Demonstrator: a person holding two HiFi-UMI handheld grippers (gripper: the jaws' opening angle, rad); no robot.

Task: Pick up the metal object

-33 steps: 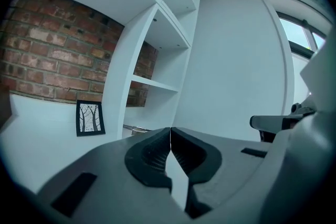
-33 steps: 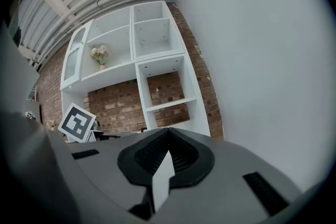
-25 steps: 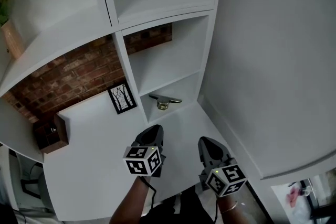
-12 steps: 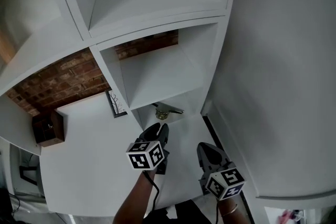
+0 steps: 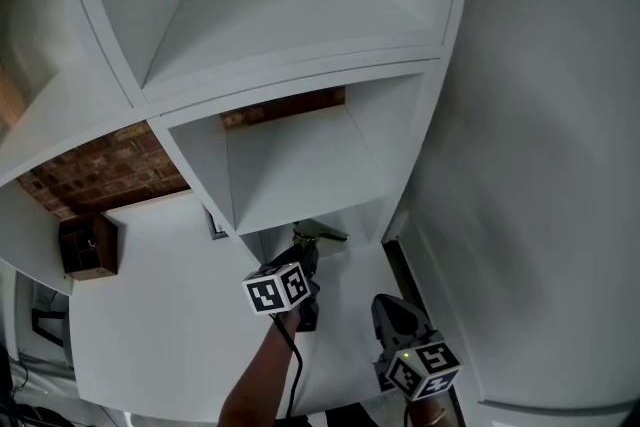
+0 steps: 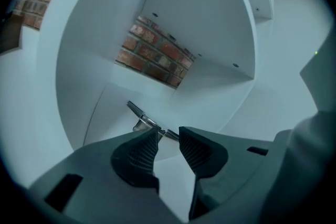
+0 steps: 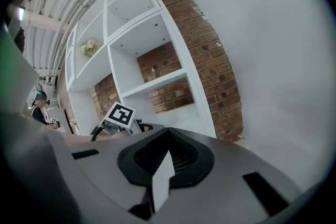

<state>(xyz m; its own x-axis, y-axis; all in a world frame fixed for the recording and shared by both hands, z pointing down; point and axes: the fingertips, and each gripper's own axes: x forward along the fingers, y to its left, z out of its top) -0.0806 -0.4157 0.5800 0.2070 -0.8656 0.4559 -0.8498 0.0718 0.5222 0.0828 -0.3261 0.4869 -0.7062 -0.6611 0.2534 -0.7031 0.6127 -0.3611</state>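
Observation:
The metal object [image 5: 318, 234], a thin silvery bar on a small brass-coloured base, lies on the floor of the lowest white shelf cubby [image 5: 300, 185]. My left gripper [image 5: 304, 257] reaches into the cubby mouth, its tips just short of the object. In the left gripper view its jaws are opening, and the metal object [image 6: 149, 121] shows just beyond the left gripper [image 6: 168, 135] tips, with no pad touching it. My right gripper [image 5: 388, 313] hangs lower and to the right over the white table, apart from the object. In its own view the right gripper [image 7: 168, 132] is shut and empty.
A white table top [image 5: 150, 315] runs left of the cubby. A dark wooden box [image 5: 88, 245] sits at its far left against the brick wall [image 5: 100, 170]. A small picture frame [image 5: 213, 223] is half hidden by the shelf post. A plain white wall [image 5: 540, 165] bounds the right side.
The left gripper has moved forward to the cubby mouth, close to the metal object. The view has closed in on the shelf. The right gripper has stayed back, lower in view.

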